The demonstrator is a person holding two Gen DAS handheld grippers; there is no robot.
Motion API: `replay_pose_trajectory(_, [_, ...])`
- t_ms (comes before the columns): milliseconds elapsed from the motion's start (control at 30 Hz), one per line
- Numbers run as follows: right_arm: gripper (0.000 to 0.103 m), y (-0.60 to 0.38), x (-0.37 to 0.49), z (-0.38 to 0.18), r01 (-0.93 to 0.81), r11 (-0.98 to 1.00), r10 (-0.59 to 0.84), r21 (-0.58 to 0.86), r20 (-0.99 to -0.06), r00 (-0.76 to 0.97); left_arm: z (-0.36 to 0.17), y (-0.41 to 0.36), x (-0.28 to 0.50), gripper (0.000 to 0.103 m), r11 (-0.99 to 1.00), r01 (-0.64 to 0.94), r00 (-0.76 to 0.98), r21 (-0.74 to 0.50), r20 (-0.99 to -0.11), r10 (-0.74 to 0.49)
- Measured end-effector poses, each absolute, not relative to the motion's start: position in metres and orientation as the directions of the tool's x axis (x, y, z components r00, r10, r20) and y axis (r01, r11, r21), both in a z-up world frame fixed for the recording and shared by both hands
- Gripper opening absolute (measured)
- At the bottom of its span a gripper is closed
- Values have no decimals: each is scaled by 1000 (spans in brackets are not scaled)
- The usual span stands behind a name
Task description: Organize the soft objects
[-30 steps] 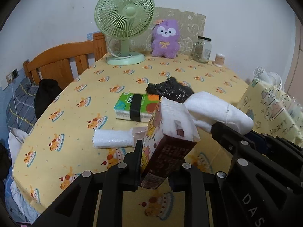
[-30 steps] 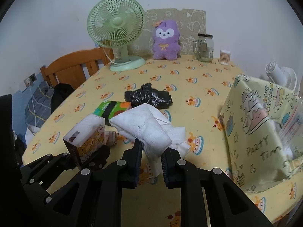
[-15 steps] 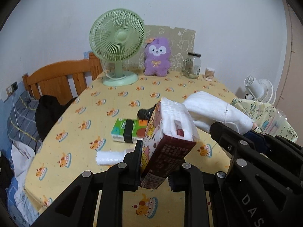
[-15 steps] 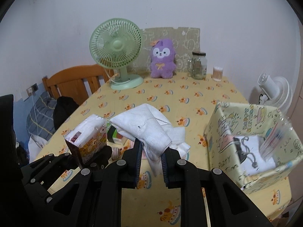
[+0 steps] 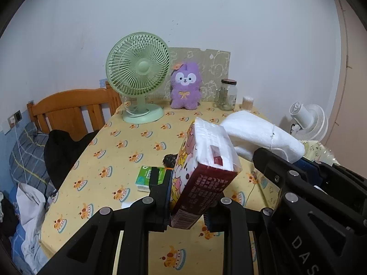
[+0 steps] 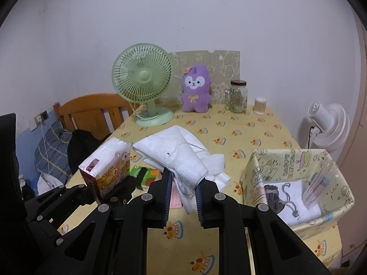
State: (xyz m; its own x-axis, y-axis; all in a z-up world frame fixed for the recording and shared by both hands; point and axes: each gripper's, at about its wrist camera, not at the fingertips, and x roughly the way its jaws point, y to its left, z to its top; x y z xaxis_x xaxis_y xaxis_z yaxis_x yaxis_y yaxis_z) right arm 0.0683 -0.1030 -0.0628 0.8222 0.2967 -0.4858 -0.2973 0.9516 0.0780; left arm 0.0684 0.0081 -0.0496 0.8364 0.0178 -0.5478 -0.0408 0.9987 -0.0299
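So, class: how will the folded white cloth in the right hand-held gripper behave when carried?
The folded white cloth probably flops: its loose ends droop below the right hand-held gripper. It looks light, since a narrow pinch holds it up. It seems unlikely to slip, being bunched between the blue-edged fingers.

Plain white wall (image 6: 160, 11) behind, bit dim. Surface (image 5: 128, 151) w/ yellow cake-print cloth. Wooden headboard (image 5: 68, 112) on the left, plaid pillow (image 5: 27, 158) below it. Green desk fan (image 6: 143, 80) at the back, white fan (image 6: 328, 123) off to the right.
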Motion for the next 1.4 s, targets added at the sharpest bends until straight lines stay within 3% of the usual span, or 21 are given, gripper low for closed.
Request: replay_pose_trajectory(1400, [22,-200,87,-32,-171,980,198,101,-445,874,-18,-89,104,21,994,105,855,3,-511,-89])
